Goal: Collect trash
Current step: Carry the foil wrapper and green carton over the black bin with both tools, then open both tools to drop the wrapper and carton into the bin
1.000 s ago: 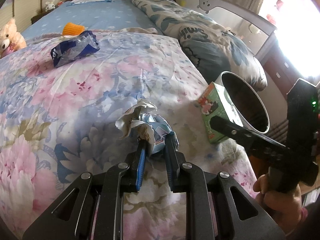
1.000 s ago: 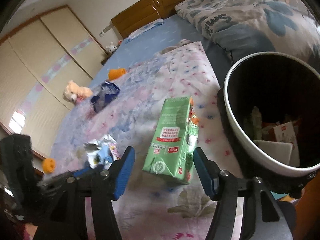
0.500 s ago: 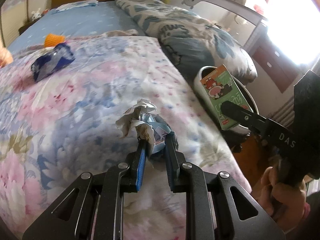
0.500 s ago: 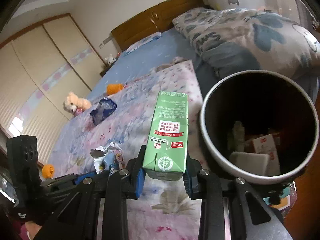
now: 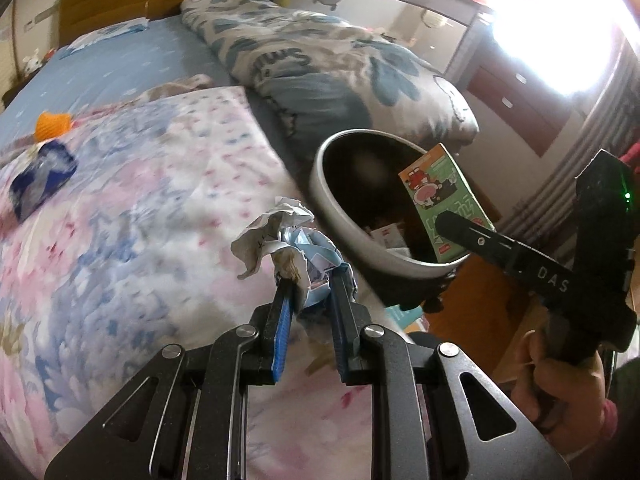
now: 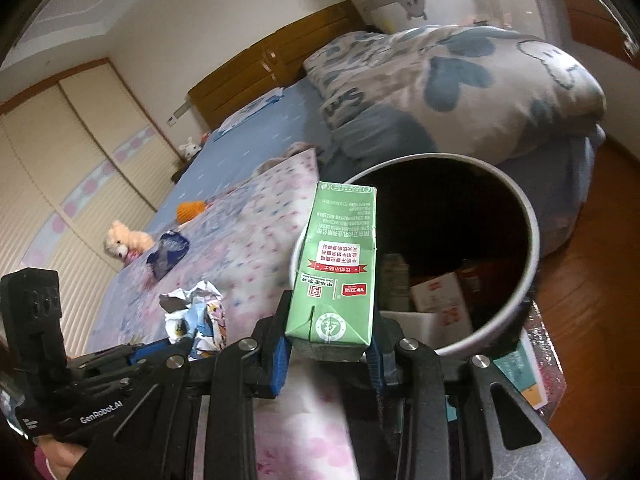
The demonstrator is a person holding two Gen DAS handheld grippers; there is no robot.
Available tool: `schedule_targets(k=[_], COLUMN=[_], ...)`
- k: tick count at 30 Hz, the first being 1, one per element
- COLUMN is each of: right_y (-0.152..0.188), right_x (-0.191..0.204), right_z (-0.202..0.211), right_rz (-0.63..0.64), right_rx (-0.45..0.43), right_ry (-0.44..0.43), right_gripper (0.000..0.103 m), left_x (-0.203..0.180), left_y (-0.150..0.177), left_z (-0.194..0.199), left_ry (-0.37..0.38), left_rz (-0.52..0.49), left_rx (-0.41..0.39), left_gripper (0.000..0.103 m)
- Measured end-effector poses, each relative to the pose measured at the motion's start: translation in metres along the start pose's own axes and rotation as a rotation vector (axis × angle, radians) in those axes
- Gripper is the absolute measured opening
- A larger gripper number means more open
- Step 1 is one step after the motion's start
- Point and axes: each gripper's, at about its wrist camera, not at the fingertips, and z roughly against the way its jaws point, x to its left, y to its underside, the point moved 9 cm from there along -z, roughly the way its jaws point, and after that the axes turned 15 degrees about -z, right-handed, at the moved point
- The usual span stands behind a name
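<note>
My left gripper (image 5: 310, 280) is shut on a crumpled wad of paper and wrapper (image 5: 286, 240), held above the flowered quilt near the bed's edge. The wad also shows in the right wrist view (image 6: 198, 312). My right gripper (image 6: 330, 340) is shut on a green drink carton (image 6: 338, 268), held at the rim of the round white-rimmed trash bin (image 6: 534, 240). In the left wrist view the carton (image 5: 440, 208) hangs over the bin's (image 5: 320, 196) mouth. The bin holds boxes and papers.
A blue wrapper (image 5: 40, 176) and an orange object (image 5: 52, 125) lie farther up the quilt. A teddy bear (image 6: 124, 238) sits at the bed's far side. A folded duvet (image 5: 328, 68) lies behind the bin. Wooden floor (image 6: 600, 272) is at right.
The right gripper closed on the carton, lifted it off the quilt and carried it to the bin. The left gripper moved toward the bin with the wad.
</note>
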Motion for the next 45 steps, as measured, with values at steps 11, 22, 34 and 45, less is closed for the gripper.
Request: schedule_targets(k=[11,22,34,45], right_y=[-0.014,-0.027,-0.037,-0.049], right_x=[-0.021,-0.030,-0.036,-0.046], right_z=[0.006,0.008,0.000,-0.015], right_rz=[-0.032,-0.046,-0.040,-0.057], right_rx=[-0.024,-0.026,-0.009,0.019], right_ry=[0.008,0.003,0.019,0.029], right_gripper=[0.032,0.032,0.032,0.032], left_x=[-0.026,-0.041,-0.049,-0.048], left_y=[-0.027,-0.047,-0.061,-0.074], left_z=[-0.016,-0.026,-0.048,-0.062], left_ry=[0.012,0.022,0.041,0.052], left_rz=[-0.060,-0.090,-0.112,-0.119], left_rx=[0.003,-0.003,0.015,0.017], left_gripper=[0.017,0.017,0.017,0.018])
